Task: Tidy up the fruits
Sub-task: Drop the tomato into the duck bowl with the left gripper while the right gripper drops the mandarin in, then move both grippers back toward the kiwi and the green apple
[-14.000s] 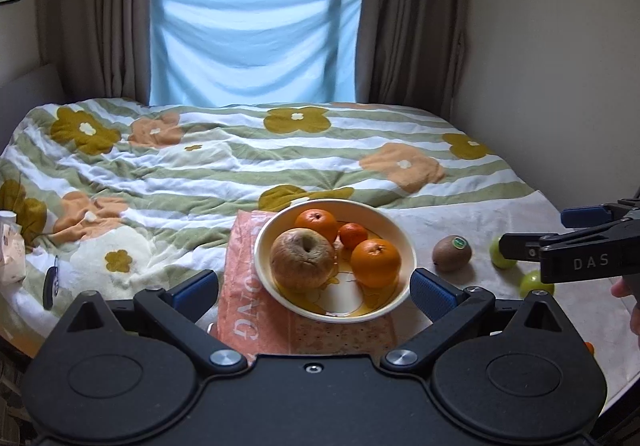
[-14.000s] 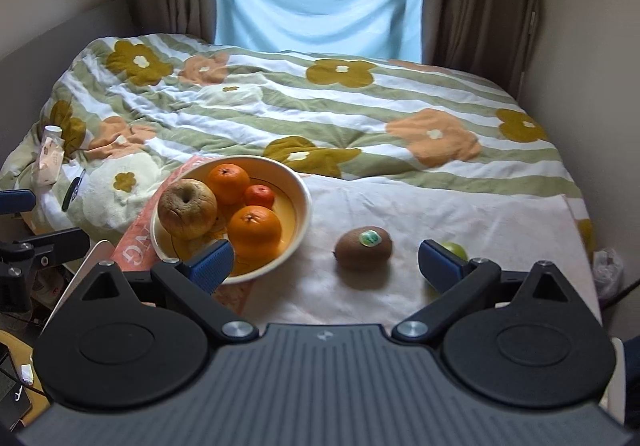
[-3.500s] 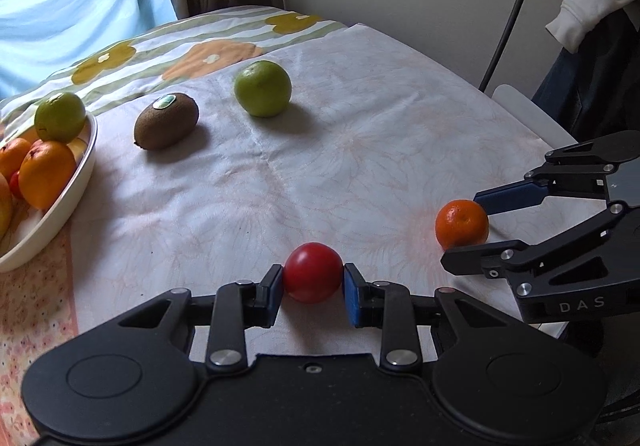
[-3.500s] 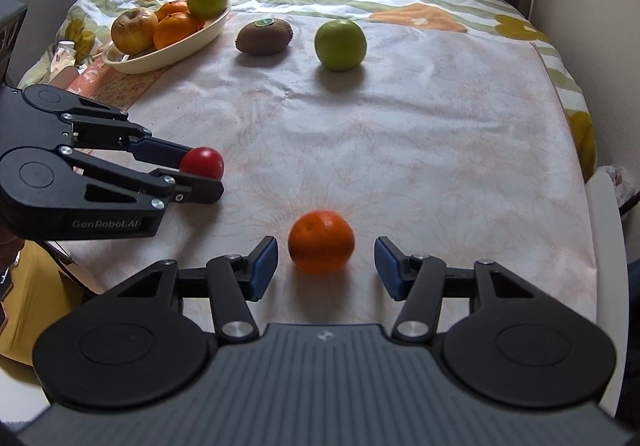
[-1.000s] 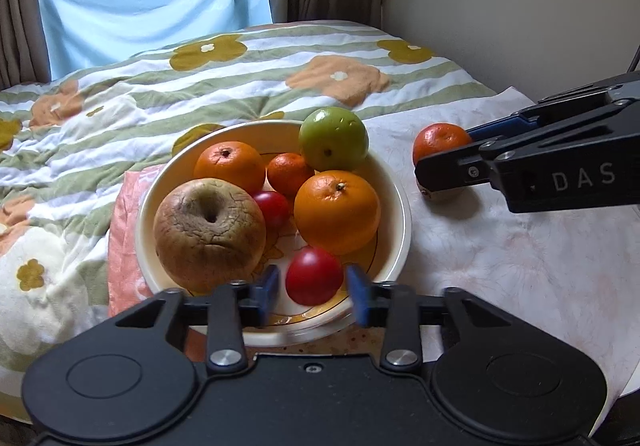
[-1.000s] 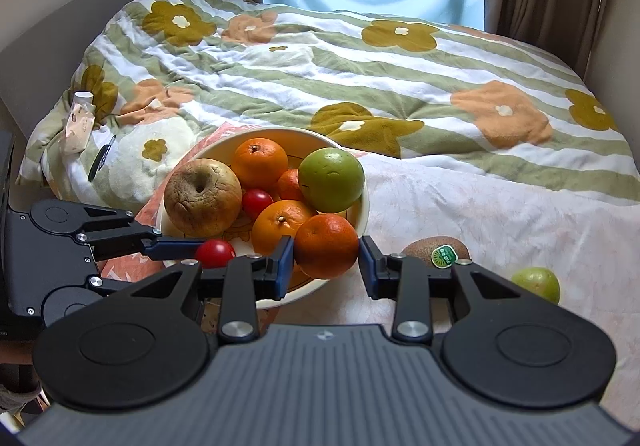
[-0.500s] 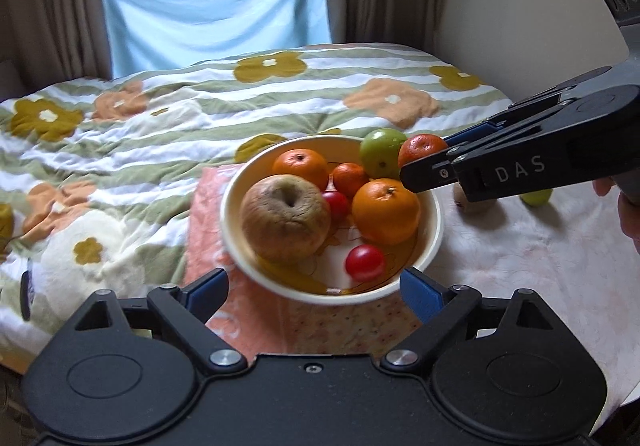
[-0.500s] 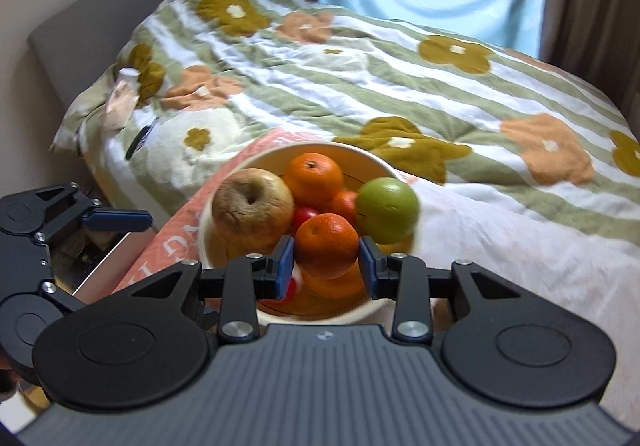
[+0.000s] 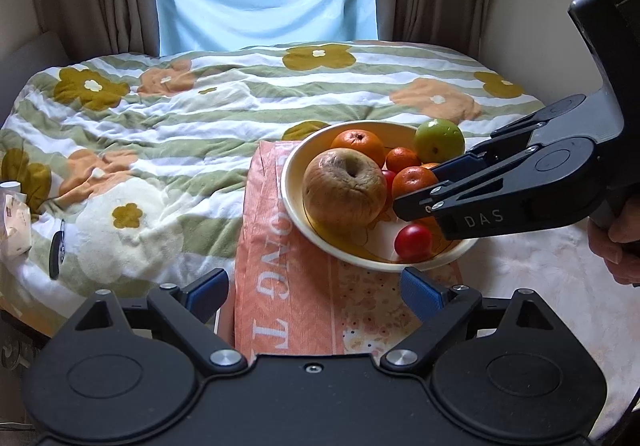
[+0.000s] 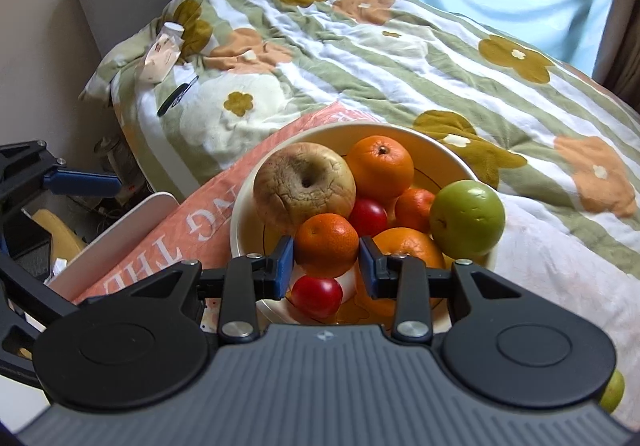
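Note:
A cream bowl (image 9: 292, 202) (image 10: 240, 230) sits on an orange towel (image 9: 280, 286). It holds a wrinkled apple (image 9: 344, 190) (image 10: 304, 182), oranges (image 9: 357, 142), a green apple (image 9: 439, 140) (image 10: 467, 216) and a red tomato (image 9: 413, 242) (image 10: 317, 296). My right gripper (image 10: 327, 260) (image 9: 416, 190) is shut on a small orange (image 10: 327, 244) (image 9: 414, 182) and holds it over the bowl, above the tomato. My left gripper (image 9: 314, 292) is open and empty, drawn back in front of the bowl.
A flowered quilt (image 9: 200, 118) covers the bed behind the bowl. A small packet (image 10: 162, 54) and a dark object (image 10: 176, 94) lie on it at the left. A green fruit (image 10: 612, 390) lies at the right edge of the right wrist view.
My left gripper let go of the red tomato in the bowl, opened and drew back. My right gripper carried the small orange over the bowl and lower, above the tomato.

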A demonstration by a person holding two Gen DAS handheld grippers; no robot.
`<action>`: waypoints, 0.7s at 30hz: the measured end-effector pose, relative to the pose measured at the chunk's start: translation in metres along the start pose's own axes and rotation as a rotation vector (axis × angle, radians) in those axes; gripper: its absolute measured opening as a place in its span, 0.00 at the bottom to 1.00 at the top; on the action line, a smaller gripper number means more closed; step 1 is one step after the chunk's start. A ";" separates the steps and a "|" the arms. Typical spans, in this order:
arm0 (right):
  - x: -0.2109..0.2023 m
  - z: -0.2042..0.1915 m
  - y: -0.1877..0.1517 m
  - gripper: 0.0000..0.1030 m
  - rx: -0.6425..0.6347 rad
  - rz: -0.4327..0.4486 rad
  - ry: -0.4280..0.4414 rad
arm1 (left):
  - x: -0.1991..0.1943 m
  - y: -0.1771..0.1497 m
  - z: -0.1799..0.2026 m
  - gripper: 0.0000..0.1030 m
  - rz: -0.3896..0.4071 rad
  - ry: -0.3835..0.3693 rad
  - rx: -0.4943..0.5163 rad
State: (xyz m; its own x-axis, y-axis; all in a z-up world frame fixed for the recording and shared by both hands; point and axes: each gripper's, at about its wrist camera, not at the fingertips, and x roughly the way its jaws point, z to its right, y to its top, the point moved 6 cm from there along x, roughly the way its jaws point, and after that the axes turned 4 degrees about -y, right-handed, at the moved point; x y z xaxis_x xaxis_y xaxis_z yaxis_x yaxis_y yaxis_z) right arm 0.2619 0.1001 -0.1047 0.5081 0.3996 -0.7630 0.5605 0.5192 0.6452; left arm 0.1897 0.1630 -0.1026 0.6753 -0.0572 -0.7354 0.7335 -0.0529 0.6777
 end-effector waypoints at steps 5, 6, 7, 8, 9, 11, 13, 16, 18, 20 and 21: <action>0.000 0.003 0.000 0.85 -0.010 0.030 -0.033 | 0.001 -0.005 0.001 0.92 -0.008 -0.004 -0.009; -0.003 0.003 0.000 0.88 -0.008 0.049 -0.034 | 0.000 -0.005 0.001 0.92 -0.009 -0.005 -0.011; -0.007 0.004 0.000 0.93 -0.007 0.063 -0.036 | -0.001 -0.005 0.002 0.92 -0.010 -0.005 -0.011; -0.009 0.005 0.001 0.95 -0.005 0.068 -0.042 | -0.002 -0.005 0.002 0.92 -0.011 -0.005 -0.011; -0.011 0.006 0.000 0.95 -0.002 0.068 -0.048 | -0.003 -0.005 0.003 0.92 -0.010 -0.005 -0.012; -0.016 0.007 0.001 0.95 0.010 0.067 -0.048 | -0.005 -0.003 0.003 0.92 -0.007 -0.008 -0.012; -0.022 0.009 0.000 0.95 0.026 0.069 -0.051 | -0.009 0.000 0.005 0.92 0.002 -0.008 -0.010; -0.033 0.010 0.000 0.95 0.044 0.075 -0.062 | -0.015 0.004 0.007 0.92 0.017 -0.008 -0.005; -0.041 0.010 -0.002 0.95 0.056 0.079 -0.067 | -0.020 0.007 0.009 0.92 0.028 -0.005 0.000; -0.051 0.010 -0.003 0.95 0.067 0.084 -0.078 | -0.025 0.009 0.010 0.92 0.037 0.000 0.004; -0.056 0.010 -0.003 0.95 0.072 0.086 -0.082 | -0.028 0.010 0.011 0.92 0.044 0.001 0.008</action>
State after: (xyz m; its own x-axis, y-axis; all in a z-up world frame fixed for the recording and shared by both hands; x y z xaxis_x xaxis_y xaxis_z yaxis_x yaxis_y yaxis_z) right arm 0.2382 0.0687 -0.0634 0.6060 0.3757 -0.7011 0.5568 0.4292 0.7112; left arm 0.1773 0.1534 -0.0747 0.7070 -0.0586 -0.7048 0.7024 -0.0586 0.7094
